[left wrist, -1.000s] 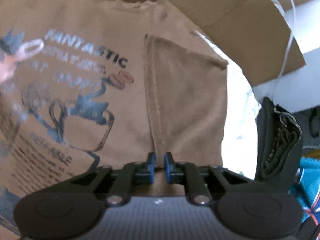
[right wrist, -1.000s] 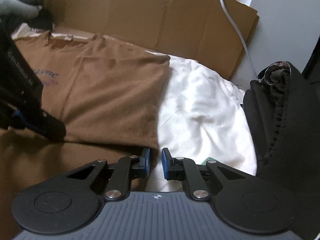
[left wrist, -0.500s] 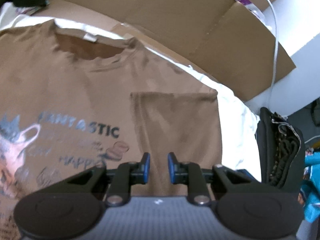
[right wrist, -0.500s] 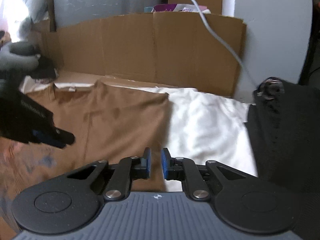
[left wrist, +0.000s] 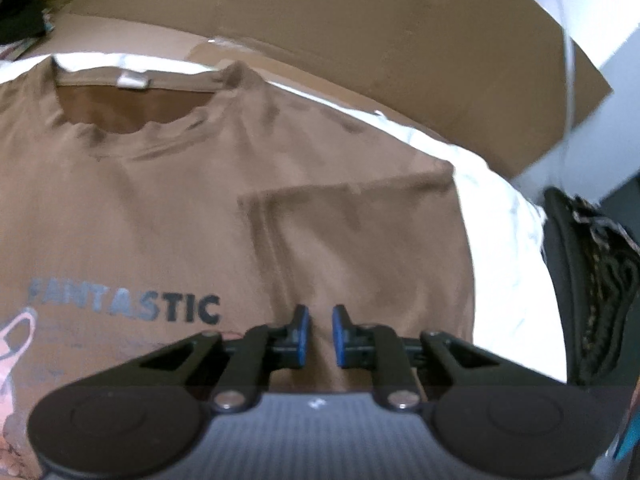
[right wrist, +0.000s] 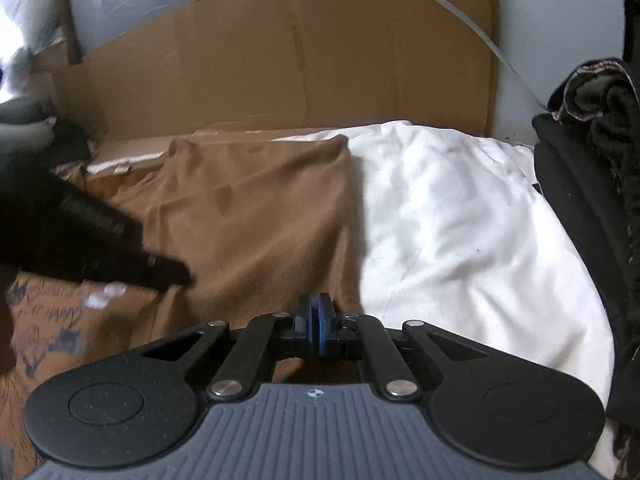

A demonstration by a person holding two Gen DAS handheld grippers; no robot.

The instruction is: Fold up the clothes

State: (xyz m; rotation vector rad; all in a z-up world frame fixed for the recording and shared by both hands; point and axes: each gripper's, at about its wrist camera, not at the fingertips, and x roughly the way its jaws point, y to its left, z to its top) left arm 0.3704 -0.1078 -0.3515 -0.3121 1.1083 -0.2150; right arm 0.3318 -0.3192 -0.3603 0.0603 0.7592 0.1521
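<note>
Lying flat on the white sheet (right wrist: pixel 460 216), the brown T-shirt (left wrist: pixel 160 208) has its sleeve (left wrist: pixel 360 240) folded inward. The left tongs (left wrist: pixel 318 336) are closing above the shirt with nothing between the pads. The right tongs (right wrist: pixel 316 320) are pressed together near the shirt's folded edge; whether they pinch cloth cannot be determined.

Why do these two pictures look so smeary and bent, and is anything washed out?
Left wrist view: the brown T-shirt and its lettering are smeared by motion, and the cardboard edges bow from the fisheye lens. Right wrist view: the white sheet glares nearly blank, the left gripper at the left edge is a dark blur, and the picture's corners go black.
</note>
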